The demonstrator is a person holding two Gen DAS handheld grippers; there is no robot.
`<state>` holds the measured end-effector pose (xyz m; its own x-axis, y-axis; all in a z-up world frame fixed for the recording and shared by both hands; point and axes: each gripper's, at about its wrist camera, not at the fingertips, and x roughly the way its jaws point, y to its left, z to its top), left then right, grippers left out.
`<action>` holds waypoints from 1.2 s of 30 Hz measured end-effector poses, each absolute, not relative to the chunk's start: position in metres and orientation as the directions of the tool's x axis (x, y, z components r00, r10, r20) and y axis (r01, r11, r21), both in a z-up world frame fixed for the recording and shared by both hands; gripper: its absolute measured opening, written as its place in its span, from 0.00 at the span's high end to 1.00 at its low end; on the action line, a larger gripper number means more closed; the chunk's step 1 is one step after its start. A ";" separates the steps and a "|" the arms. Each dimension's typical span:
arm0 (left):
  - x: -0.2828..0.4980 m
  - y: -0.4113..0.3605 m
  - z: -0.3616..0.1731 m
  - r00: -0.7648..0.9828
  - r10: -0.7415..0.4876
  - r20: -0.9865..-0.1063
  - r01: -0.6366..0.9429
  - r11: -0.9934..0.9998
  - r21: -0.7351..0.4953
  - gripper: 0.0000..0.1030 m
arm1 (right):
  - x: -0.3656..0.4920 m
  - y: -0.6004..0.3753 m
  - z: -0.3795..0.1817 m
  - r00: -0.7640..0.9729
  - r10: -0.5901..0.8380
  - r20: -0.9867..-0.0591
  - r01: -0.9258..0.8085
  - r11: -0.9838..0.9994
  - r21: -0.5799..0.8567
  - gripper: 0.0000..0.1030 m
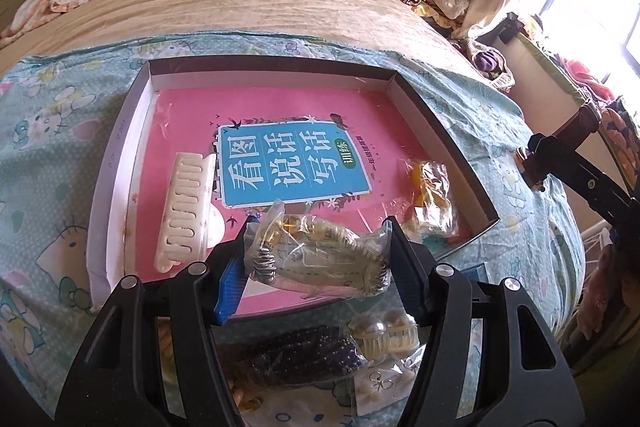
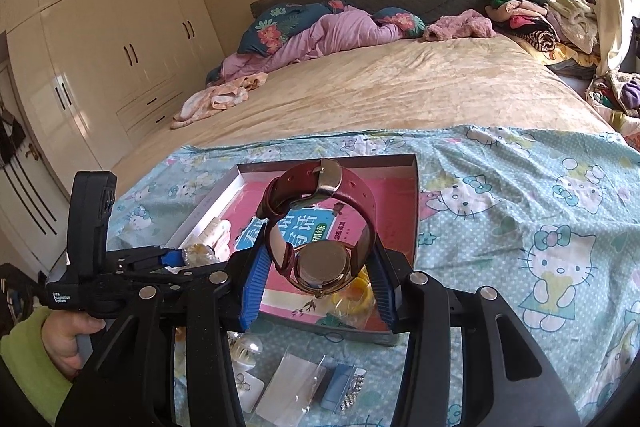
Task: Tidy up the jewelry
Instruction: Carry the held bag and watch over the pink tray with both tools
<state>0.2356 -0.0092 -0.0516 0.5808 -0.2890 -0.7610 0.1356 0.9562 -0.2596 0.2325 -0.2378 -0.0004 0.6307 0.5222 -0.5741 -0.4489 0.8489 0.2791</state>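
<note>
My left gripper (image 1: 318, 259) is shut on a clear bag of jewelry (image 1: 320, 255) and holds it over the near edge of a shallow box (image 1: 120, 163) lined with a pink book. A white hair claw (image 1: 186, 211) and a bag with yellow pieces (image 1: 432, 187) lie in the box. My right gripper (image 2: 318, 275) is shut on a wristwatch with a dark red strap (image 2: 320, 223), case back facing me, above the box's near edge (image 2: 348, 333). The left gripper also shows at the left of the right wrist view (image 2: 176, 257).
Loose jewelry lies on the Hello Kitty cloth in front of the box: a dark bead bracelet bag (image 1: 304, 355), small hair claws (image 1: 384, 337), earrings on a card (image 2: 244, 385), clear bags (image 2: 296, 387). Behind is the bed with bedding and clothes piles (image 2: 532, 15). A wardrobe (image 2: 100, 47) stands at left.
</note>
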 end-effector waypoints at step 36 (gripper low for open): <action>0.250 0.014 -0.081 0.568 -0.163 -0.806 0.061 0.986 -0.156 0.47 | 0.300 -0.181 -0.066 0.505 0.463 -0.729 -0.443 0.863 0.242 0.56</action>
<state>0.2499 0.0144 -0.0809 0.5684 -0.1631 -0.8064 0.0610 0.9858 -0.1564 0.3001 -0.1815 -0.0662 0.5047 0.4631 -0.7286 -0.4425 0.8634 0.2423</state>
